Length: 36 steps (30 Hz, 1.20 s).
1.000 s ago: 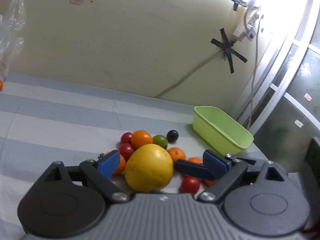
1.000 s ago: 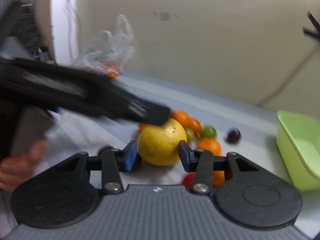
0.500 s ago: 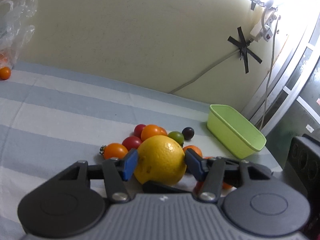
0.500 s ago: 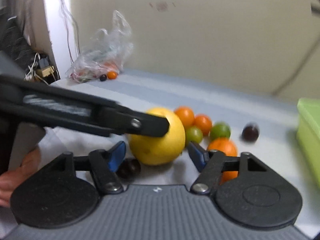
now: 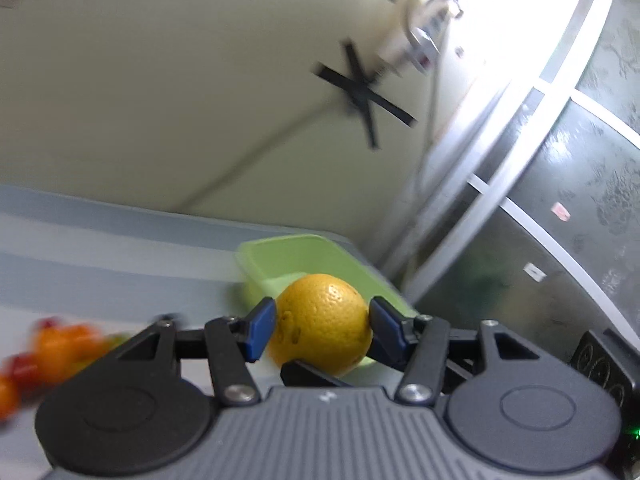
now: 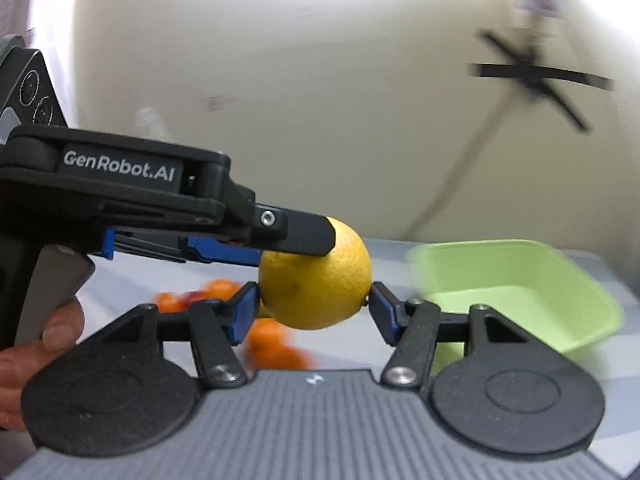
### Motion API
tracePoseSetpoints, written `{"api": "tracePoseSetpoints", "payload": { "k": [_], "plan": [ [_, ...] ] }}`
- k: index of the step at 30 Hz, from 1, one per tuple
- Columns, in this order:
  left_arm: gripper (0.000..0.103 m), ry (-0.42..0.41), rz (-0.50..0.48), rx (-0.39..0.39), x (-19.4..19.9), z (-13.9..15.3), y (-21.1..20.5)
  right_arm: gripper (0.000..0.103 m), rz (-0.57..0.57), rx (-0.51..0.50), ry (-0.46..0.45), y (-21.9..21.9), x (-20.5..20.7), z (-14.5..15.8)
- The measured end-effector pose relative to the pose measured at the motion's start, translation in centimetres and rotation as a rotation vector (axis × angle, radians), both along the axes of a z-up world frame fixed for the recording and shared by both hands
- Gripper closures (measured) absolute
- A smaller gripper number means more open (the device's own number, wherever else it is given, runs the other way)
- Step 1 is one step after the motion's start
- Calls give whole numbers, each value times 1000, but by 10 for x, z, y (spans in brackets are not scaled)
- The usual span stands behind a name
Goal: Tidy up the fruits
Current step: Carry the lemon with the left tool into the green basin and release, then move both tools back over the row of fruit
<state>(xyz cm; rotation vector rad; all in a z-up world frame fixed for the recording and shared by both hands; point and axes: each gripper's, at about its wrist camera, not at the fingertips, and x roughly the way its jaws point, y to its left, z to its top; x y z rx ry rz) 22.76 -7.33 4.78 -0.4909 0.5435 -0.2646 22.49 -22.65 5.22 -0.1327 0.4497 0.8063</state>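
Blurred small fruits (image 5: 48,350), orange and red, lie at the far left of the left wrist view on a counter (image 5: 100,256) covered in a pale blue and white striped cloth. Moving right, the left claw (image 5: 322,326) is clenched on a large yellow-orange citrus fruit (image 5: 320,332), its blue pads (image 5: 260,328) pressing the fruit's two sides. A black finger of the other claw shows just below the fruit. Behind the fruit sits a light green bin (image 5: 288,256), near the counter's far right corner. Further right, black tape crosses (image 5: 364,96) hold a cable to the cream wall, and a bright window frame fills the right edge.

From the right wrist view, a hand (image 6: 36,344) at the far left holds the left claw's (image 6: 296,246) black handle, printed "GenRobot.AI". Its fingers reach rightward from the left and grip the citrus fruit (image 6: 316,276) at top and beneath. The right claw (image 6: 310,308) grasps the same fruit from the sides, its blue pads (image 6: 242,312) touching the peel. The fruit is held in the air above the counter (image 6: 392,248). Blurred orange fruits (image 6: 268,344) lie on the counter below and left. To the right sits the green bin (image 6: 520,292), close beside the fruit.
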Motion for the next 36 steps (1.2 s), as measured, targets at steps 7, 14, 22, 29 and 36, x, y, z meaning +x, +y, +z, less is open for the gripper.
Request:
{"api": "tracePoseSetpoints", "payload": {
  "k": [7, 14, 22, 29, 36],
  "plan": [
    [51, 60, -97, -7, 71, -27, -58, 41, -166, -43, 39, -35, 58, -12],
    [35, 113, -71, 56, 90, -32, -83, 39, -201, -28, 35, -38, 70, -27],
    [35, 26, -1, 50, 34, 1, -47, 34, -213, 49, 27, -53, 76, -24],
    [35, -33, 217, 185, -86, 26, 25, 35, -177, 192, 23, -66, 39, -17],
    [35, 53, 411, 199, -180, -10, 77, 48, -25, 149, 115, -36, 2, -22]
  ]
}}
